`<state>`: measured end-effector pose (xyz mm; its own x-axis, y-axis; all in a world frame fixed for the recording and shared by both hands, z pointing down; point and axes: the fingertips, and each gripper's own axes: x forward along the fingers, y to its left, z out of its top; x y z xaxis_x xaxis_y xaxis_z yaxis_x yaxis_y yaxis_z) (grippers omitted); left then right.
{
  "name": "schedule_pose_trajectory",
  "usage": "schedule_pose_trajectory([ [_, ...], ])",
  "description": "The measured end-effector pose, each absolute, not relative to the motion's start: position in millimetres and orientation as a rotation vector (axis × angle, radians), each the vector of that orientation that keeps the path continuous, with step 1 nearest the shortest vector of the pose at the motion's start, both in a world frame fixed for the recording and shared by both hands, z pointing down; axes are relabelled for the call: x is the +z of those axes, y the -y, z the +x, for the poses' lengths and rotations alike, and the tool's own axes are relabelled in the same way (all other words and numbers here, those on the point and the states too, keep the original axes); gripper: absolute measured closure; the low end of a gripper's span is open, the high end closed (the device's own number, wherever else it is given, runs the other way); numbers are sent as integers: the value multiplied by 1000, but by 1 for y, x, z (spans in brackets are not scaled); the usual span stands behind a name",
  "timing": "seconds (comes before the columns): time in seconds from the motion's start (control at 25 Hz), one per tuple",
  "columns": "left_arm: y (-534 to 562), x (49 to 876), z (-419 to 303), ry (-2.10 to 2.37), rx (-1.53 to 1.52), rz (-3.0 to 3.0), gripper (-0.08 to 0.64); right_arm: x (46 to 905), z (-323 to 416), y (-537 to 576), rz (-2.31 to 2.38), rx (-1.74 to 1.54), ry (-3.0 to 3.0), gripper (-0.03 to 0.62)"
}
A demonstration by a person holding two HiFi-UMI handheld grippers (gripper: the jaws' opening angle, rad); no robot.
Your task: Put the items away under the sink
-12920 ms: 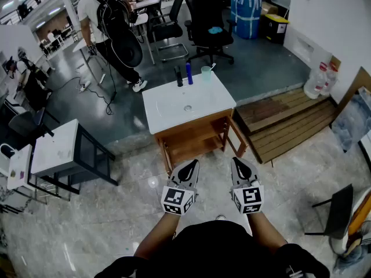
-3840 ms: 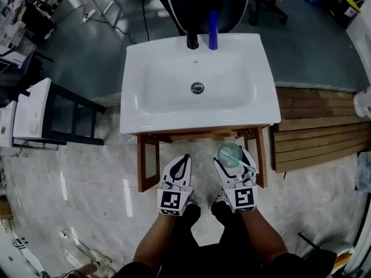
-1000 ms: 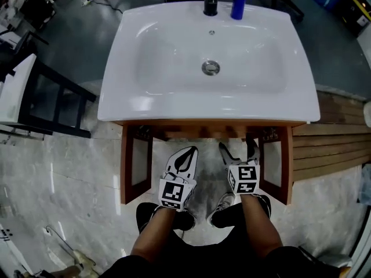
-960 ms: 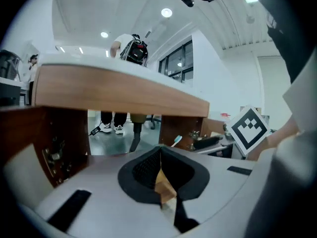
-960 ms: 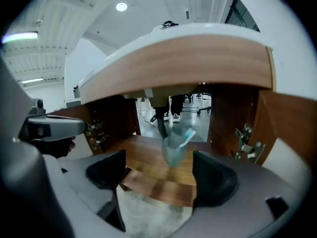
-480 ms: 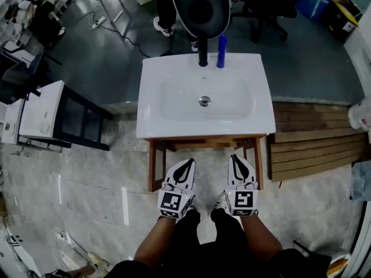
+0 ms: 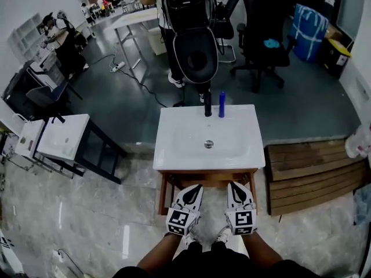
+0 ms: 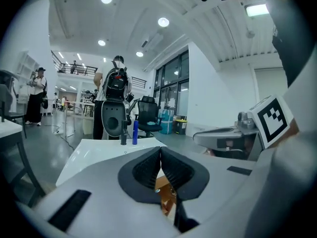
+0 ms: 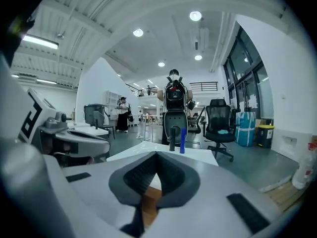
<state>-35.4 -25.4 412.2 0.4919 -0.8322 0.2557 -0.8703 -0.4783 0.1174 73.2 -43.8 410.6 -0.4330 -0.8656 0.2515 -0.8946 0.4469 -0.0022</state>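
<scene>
The right tongs (image 7: 236, 187) have just been closing and are now pressed together with nothing in them. A few seconds ago they held the cup, then went in under the sink (image 7: 174, 152) spread wide. Now I see no cup, so I think it sits under there and that part is done. The left tongs (image 7: 194, 189) are pressed together too, and empty. Both sit side by side near me, at the near edge of the sink, higher than a second ago.

The blue bottle (image 7: 221, 104) stands at the far edge of the surface, next to a black thing (image 7: 207, 106) that may be the tap. I think the bottle goes next. Nothing lies between the tongs and it but the sink bowl. A person (image 7: 186, 16) with a big black bag stands just past the far side. Wood boards (image 7: 307, 167) lie on the floor to the right.
</scene>
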Motion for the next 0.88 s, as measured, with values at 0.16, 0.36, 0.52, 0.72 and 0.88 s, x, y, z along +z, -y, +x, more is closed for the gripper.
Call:
schedule_pose_trajectory([
  [0.16, 26, 401, -32, 1476, 219, 2505, 538, 390, 75, 45, 1516, 157, 2508, 572],
  [0.36, 39, 382, -24, 1542, 194, 2508, 538, 368, 90, 52, 1511, 96, 2559, 572],
  [0.52, 43, 381, -14, 1579, 191, 2475, 540, 354, 101, 53, 1512, 78, 2630, 572],
  [0.72, 52, 384, 4, 1613, 147, 2428, 540, 355, 119, 64, 1499, 105, 2645, 572],
  [0.88, 63, 386, 8, 1614, 159, 2422, 540, 355, 122, 70, 1480, 100, 2659, 572],
])
